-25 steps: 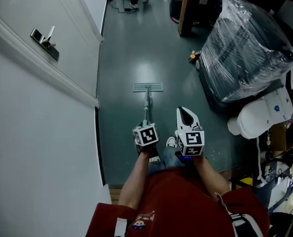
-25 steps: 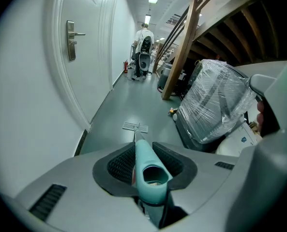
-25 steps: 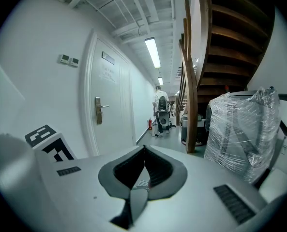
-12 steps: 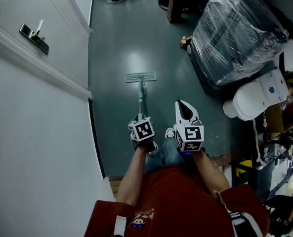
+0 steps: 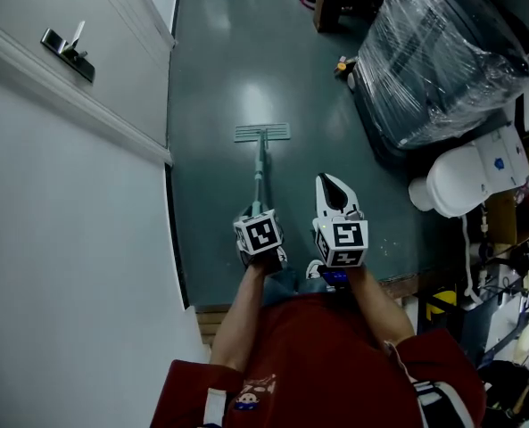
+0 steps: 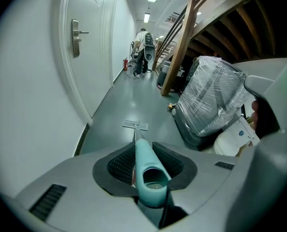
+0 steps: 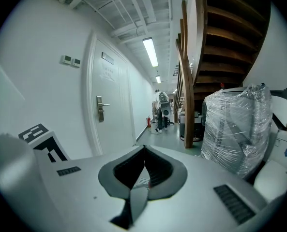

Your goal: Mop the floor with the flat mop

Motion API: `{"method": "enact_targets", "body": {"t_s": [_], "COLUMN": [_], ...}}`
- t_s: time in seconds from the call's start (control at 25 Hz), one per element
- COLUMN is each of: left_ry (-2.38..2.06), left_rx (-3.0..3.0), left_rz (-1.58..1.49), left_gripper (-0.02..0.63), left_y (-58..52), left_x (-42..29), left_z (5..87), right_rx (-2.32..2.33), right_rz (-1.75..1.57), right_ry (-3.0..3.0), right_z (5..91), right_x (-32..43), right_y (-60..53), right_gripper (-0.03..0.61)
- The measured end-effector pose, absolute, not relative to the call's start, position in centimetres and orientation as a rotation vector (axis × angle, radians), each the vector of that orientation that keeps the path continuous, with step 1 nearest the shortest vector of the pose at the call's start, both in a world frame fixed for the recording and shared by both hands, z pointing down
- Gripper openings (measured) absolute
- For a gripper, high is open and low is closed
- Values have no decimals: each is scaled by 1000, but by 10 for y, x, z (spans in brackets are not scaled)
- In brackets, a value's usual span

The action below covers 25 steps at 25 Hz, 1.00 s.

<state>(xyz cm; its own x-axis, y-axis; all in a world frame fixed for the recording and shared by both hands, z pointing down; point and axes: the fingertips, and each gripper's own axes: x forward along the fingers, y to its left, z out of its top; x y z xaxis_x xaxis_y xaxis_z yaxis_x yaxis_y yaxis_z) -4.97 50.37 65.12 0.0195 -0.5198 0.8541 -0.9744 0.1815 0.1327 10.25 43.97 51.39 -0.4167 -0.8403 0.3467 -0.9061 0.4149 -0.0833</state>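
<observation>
The left claw (image 6: 145, 164) was pinching the top end of the mop's teal handle (image 6: 144, 162), which sat between the ribbed pads with its open end towards the camera. From there the pole ran forward and down to the mop head (image 5: 262, 133). The head lay flat on the floor (image 5: 215, 78), about midway between the wall (image 5: 86, 176) along the floor's left edge and the wrapped bundle (image 5: 442, 52) at the right. The right claw (image 5: 333, 188) hung just beside the left one, its jaws pressed together on nothing and clear of the handle.

One claw alone seemed to be steering the whole mop, so the likely weakness was the round handle twisting between the pads. A firm pinch and slow, straight strokes would suit. The pole should stay low enough that the head lies flat rather than tipping onto one edge. Spreading the right claw and taking the pole lower down would probably give better control. Lanes should overlap, working from the wall edge across. A small object (image 5: 342, 63) lay on the floor by the bundle, and the head would need to skirt it.
</observation>
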Motion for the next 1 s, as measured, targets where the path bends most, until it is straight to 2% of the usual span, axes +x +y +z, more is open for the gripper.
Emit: {"method": "enact_targets", "body": {"t_s": [0.4,1.0], "left_ry": [-1628,-1592], "left_rx": [1453,1496], "left_rz": [670,699], "left_gripper": [124,124], "left_y": [502,477], "left_x": [-23,-66], "left_z": [652,660], "right_rx": [1521,1551], "right_rz": [379,360], "right_ry": [-2425,-2411], "right_z": [514,509], "right_x": [131,78], "right_y": [437,409], "right_gripper": [18,18]}}
